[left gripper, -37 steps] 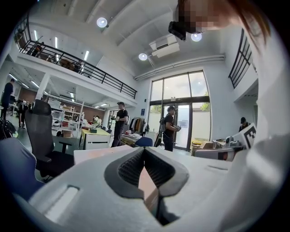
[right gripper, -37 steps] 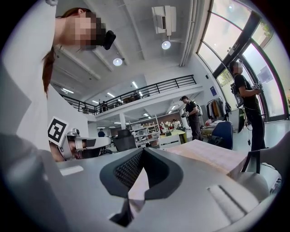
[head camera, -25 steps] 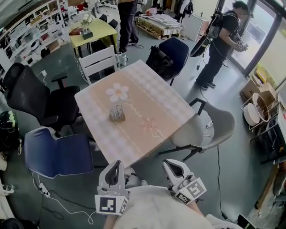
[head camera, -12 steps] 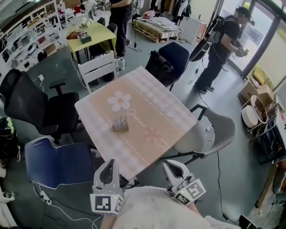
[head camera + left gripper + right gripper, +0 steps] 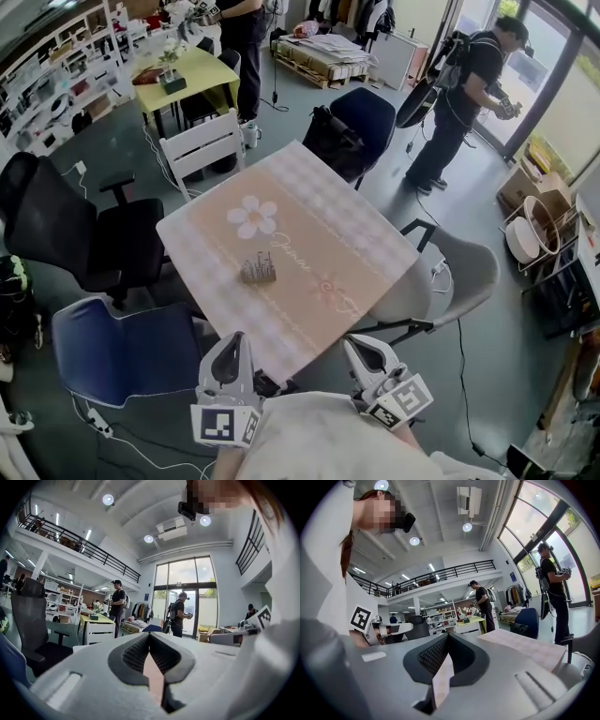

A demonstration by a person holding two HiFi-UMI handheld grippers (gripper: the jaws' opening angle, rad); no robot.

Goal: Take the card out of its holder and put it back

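A small metal card holder (image 5: 259, 270) with a card standing in it sits left of the middle of the square table (image 5: 328, 225), which has a pink checked cloth with a white flower print. Both grippers hang below the table's near corner, close to my torso and well short of the holder. The left gripper (image 5: 233, 339) is shut and empty, its tips touching in the left gripper view (image 5: 150, 633). The right gripper (image 5: 360, 343) is also shut with nothing held (image 5: 447, 634). The table (image 5: 520, 646) lies just ahead of the right one.
Chairs ring the table: a blue one (image 5: 117, 352) at near left, a black office chair (image 5: 66, 225), a white one (image 5: 202, 141), a dark blue one (image 5: 370, 112) and a grey one (image 5: 450, 272) at right. A person (image 5: 459, 103) stands beyond; a yellow table (image 5: 187, 70) stands at the back.
The head view has shifted, so the table and holder sit a little lower and further right in frame. Both grippers stay shut near my body.
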